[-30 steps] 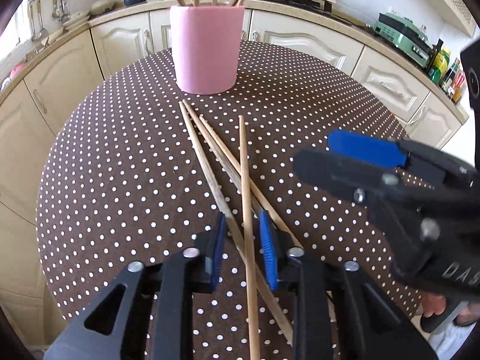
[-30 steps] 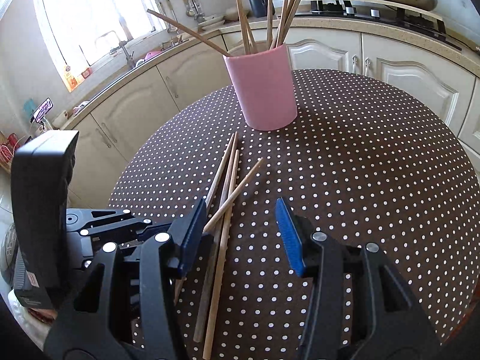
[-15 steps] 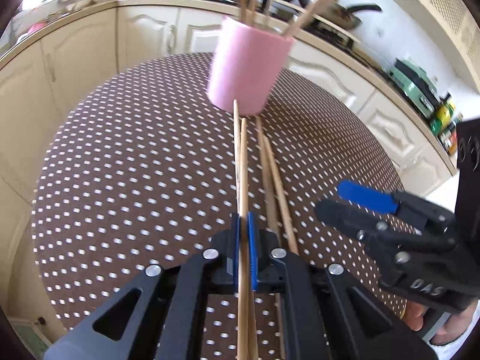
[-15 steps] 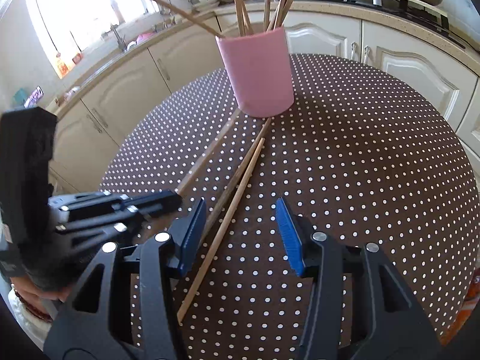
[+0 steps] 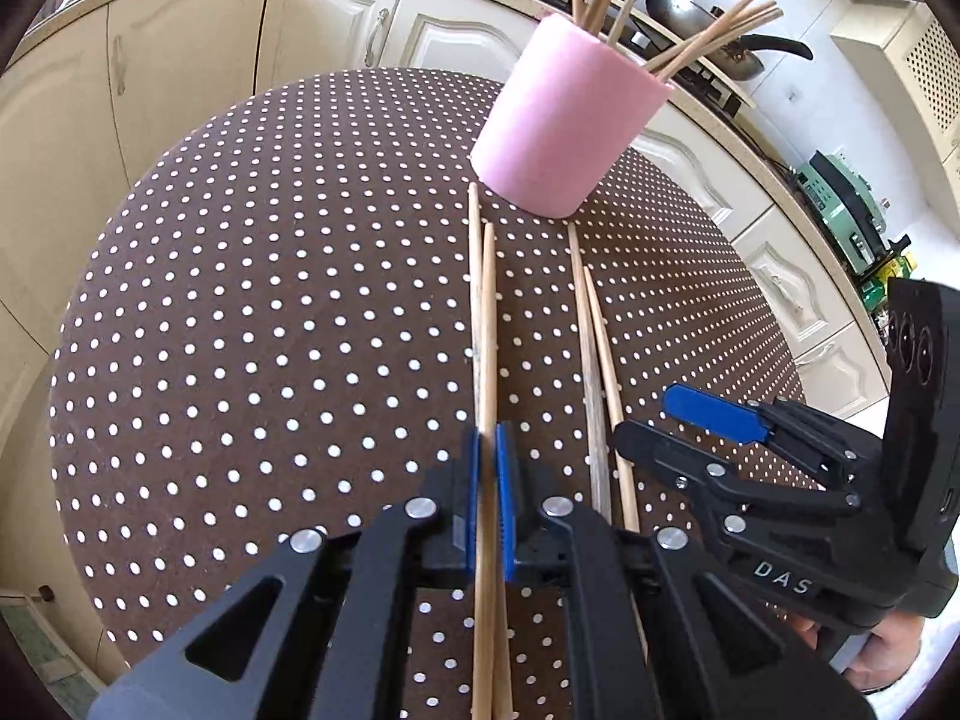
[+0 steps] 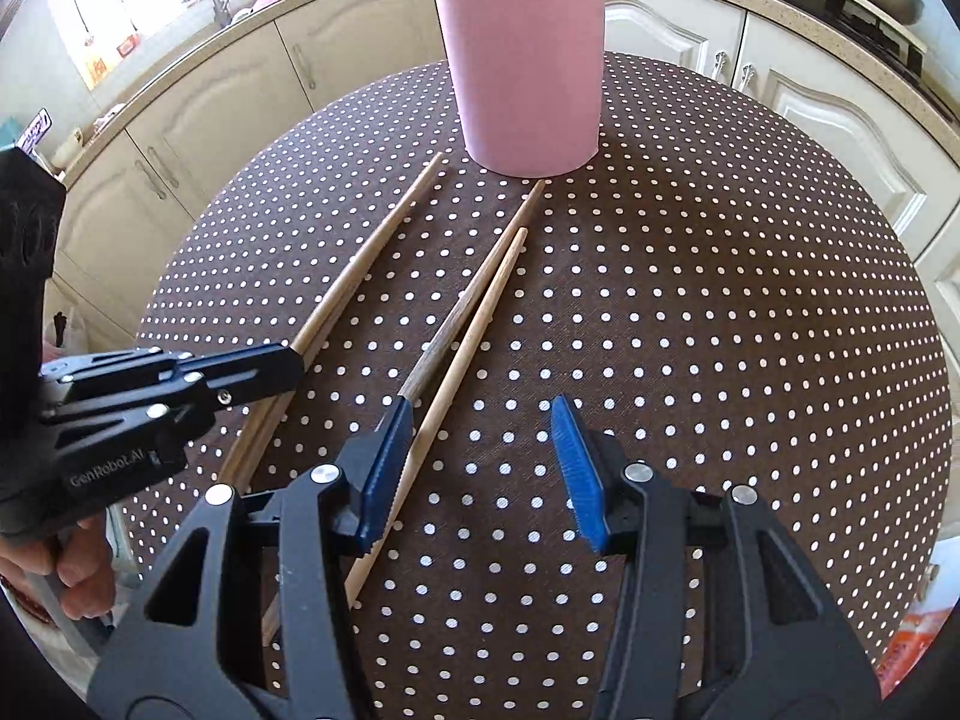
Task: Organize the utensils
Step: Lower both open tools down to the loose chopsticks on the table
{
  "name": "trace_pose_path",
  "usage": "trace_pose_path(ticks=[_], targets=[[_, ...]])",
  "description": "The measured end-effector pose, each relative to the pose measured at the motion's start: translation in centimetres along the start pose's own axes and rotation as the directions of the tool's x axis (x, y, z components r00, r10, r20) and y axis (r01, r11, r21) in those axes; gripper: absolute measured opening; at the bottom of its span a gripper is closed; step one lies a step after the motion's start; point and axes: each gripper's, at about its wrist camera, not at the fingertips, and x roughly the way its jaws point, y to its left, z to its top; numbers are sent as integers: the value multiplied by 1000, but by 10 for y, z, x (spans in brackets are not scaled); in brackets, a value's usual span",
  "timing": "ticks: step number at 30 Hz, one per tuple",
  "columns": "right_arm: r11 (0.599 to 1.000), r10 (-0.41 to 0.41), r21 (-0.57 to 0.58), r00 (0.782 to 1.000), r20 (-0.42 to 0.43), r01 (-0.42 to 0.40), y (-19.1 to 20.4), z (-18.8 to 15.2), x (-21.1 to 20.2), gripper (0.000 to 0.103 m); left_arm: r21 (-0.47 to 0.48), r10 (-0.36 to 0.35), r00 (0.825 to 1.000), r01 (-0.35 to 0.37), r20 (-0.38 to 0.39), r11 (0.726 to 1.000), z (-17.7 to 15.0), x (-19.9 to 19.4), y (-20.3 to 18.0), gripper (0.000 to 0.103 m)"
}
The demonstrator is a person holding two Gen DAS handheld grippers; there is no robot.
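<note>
A pink cup (image 5: 567, 138) holding several wooden chopsticks stands on the brown polka-dot table (image 5: 270, 330); it also shows in the right wrist view (image 6: 525, 72). My left gripper (image 5: 489, 462) is shut on a pair of chopsticks (image 5: 485, 312) that point toward the cup; it also shows in the right wrist view (image 6: 282, 363). Two more chopsticks (image 5: 591, 336) lie on the table to its right, also in the right wrist view (image 6: 474, 312). My right gripper (image 6: 480, 450) is open and empty, its left finger by those loose chopsticks.
Cream kitchen cabinets (image 5: 180, 60) curve around behind the table. A stove with pans (image 5: 708, 18) and a green appliance (image 5: 840, 198) stand on the counter. A sink and window (image 6: 150, 0) are at the far left.
My left gripper closed on two chopsticks and swung them away from the other two, to the left. My right gripper moved closer to the cup and stayed open.
</note>
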Motion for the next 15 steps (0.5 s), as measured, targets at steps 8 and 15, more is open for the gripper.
trace_pose_path(ticks=[8, 15], targets=[[997, -38, -68, 999, -12, 37, 16, -2, 6, 47, -9, -4, 1000, 4, -1, 1000, 1, -7, 15, 12], [996, -36, -82, 999, -21, 34, 20, -2, 11, 47, 16, 70, 997, -70, 15, 997, 1, -19, 21, 29]])
